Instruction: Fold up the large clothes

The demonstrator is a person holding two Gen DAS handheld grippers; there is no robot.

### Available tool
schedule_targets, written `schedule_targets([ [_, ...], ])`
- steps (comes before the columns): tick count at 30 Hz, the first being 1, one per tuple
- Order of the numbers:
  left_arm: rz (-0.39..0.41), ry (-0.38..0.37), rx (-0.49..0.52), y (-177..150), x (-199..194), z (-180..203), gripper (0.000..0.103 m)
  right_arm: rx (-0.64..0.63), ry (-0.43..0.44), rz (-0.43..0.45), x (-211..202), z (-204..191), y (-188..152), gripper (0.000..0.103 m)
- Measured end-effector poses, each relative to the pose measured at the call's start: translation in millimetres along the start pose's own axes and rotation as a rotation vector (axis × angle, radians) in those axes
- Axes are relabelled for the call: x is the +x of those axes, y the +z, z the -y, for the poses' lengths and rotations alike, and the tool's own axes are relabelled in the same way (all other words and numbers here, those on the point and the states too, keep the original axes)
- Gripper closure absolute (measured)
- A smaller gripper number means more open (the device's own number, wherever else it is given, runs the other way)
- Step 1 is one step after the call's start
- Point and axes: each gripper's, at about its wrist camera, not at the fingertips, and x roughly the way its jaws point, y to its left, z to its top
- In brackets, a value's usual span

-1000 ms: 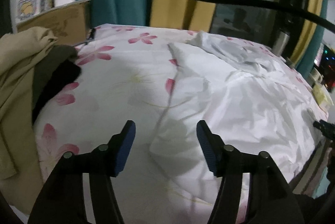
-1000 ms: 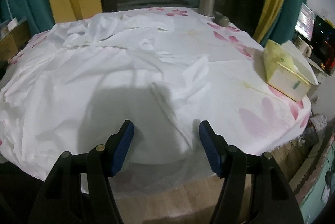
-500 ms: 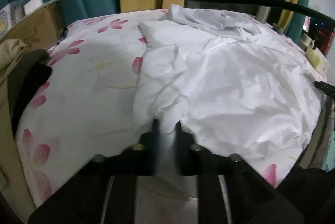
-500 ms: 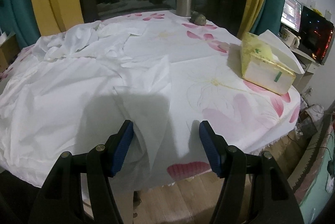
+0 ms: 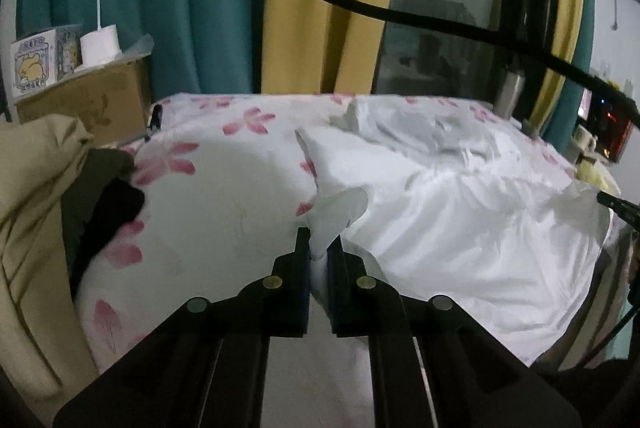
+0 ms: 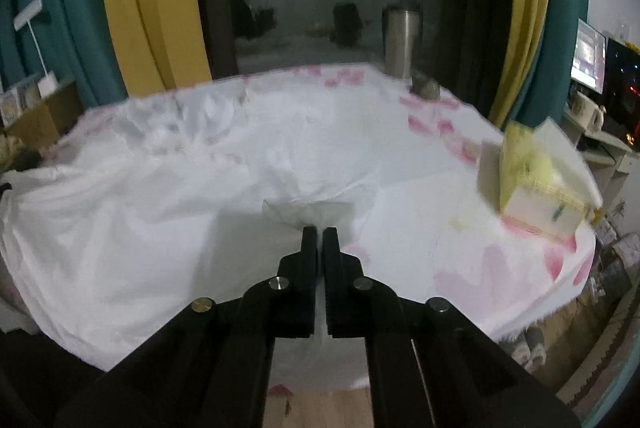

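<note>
The step in hand is judged to be the first fold: the near edge of the white garment (image 5: 460,228), spread on the flowered bedspread (image 5: 224,195), is being taken up at two points. The left gripper (image 5: 319,248) is seen still closing, with a tuft of the cloth pinched between its jaws; the right gripper (image 6: 319,234) is clamped on the same hem. Next, both corners should probably be lifted together and carried toward the far side of the bedspread, kept level and taut. A second ago both pairs of jaws were held wide apart above the flat cloth.
</note>
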Motion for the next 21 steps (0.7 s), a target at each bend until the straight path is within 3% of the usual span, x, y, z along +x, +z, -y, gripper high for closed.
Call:
schedule_targets([
  [9, 0.053, 0.011, -0.048, 32.1, 13.1, -13.4, 0.095, -0.028, 0.024, 0.125, 1.7, -17.6, 60.8, 0.1],
  [21, 0.091, 0.049, -0.023, 82.8, 57.9, -20.1, 0.095, -0.038, 0.042, 0.18, 46.6, -23.8, 123.5, 0.1],
])
